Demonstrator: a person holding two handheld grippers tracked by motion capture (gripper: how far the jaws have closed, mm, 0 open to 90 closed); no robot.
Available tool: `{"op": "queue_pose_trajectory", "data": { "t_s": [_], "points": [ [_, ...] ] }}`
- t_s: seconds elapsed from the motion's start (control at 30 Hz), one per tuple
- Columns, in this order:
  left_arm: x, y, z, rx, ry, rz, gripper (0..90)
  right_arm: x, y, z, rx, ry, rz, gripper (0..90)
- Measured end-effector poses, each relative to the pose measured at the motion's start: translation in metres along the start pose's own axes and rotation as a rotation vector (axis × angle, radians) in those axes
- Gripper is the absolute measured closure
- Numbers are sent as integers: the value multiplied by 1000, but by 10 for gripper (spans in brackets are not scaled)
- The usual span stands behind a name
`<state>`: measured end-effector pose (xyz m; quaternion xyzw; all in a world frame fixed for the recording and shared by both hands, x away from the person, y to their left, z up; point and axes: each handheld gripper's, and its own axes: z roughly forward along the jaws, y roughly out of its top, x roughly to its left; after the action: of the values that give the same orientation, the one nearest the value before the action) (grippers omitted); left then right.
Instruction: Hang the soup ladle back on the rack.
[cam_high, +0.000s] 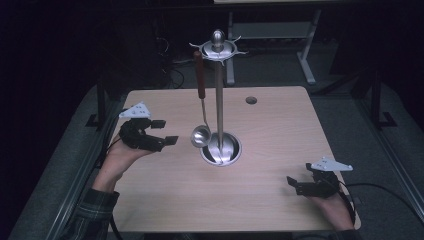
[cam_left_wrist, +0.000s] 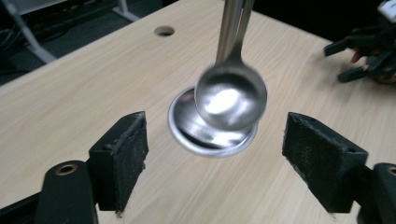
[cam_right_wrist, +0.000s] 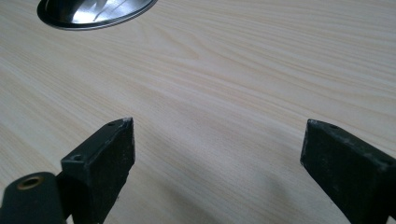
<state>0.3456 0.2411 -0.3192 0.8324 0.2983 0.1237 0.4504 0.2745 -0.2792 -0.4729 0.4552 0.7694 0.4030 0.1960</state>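
Observation:
A steel utensil stand (cam_high: 219, 100) rises from a round base (cam_high: 231, 150) at the middle of the wooden table (cam_high: 280, 130). A ladle (cam_high: 200, 136) with a brown handle hangs from one of the stand's top hooks, its bowl just above the base. My left gripper (cam_high: 165, 132) hovers left of the bowl, open and empty. Seen along that gripper's jaws (cam_left_wrist: 215, 154), the ladle bowl (cam_left_wrist: 230, 96) hangs ahead of them over the base (cam_left_wrist: 187, 126). My right gripper (cam_high: 295, 185) rests low at the table's front right, open, with bare wood between its jaws (cam_right_wrist: 219, 158).
A round cable hole (cam_high: 251, 100) sits in the table behind the stand. Beyond the far edge stands a white desk frame (cam_high: 305, 55) on a dark floor. The stand's base (cam_right_wrist: 93, 11) lies ahead and left of the right gripper.

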Motion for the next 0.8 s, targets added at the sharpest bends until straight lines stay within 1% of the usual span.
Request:
{"op": "queue_pose_trajectory", "data": {
  "t_s": [0.03, 0.13, 0.2, 0.37, 0.4, 0.47, 0.5, 0.53, 0.57, 0.6, 0.67, 0.7, 0.8],
  "points": [
    [0, -2, 0, 3, 3, 0, 205, 0, 0, 0, 0, 0, 1, 96],
    [1, -20, 1, 10, 38, -5, 183, 0, 0, 0, 1, 0, 2, 95],
    [2, -28, 1, 14, 51, -11, 175, 0, 0, 0, 1, 0, 2, 96],
    [4, -52, 3, 25, 91, -40, 155, 0, 0, 0, 1, 0, 5, 96],
    [5, -56, 4, 32, 101, -41, 154, 0, 0, 0, 1, 0, 6, 95],
    [5, -66, 6, 40, 118, -56, 152, 0, 0, 0, 2, 1, 3, 96],
    [5, -71, 7, 50, 127, -49, 151, 0, 0, 0, 2, 1, 3, 96],
    [5, -76, 9, 53, 135, -54, 150, 0, 0, 0, 2, 1, 3, 96],
    [6, -81, 10, 63, 141, -55, 150, 0, 0, 0, 0, 1, 6, 96],
    [5, -86, 11, 63, 144, -65, 148, 0, 0, 0, 1, 1, 4, 96],
    [5, -95, 14, 84, 149, -73, 147, 0, 0, 0, -1, 2, 9, 95],
    [5, -100, 16, 94, 155, -66, 147, 0, 0, 0, -1, 2, 9, 96],
    [4, -111, 19, 105, 169, -71, 138, 0, 0, 0, -2, 2, 9, 96]
  ]
}}
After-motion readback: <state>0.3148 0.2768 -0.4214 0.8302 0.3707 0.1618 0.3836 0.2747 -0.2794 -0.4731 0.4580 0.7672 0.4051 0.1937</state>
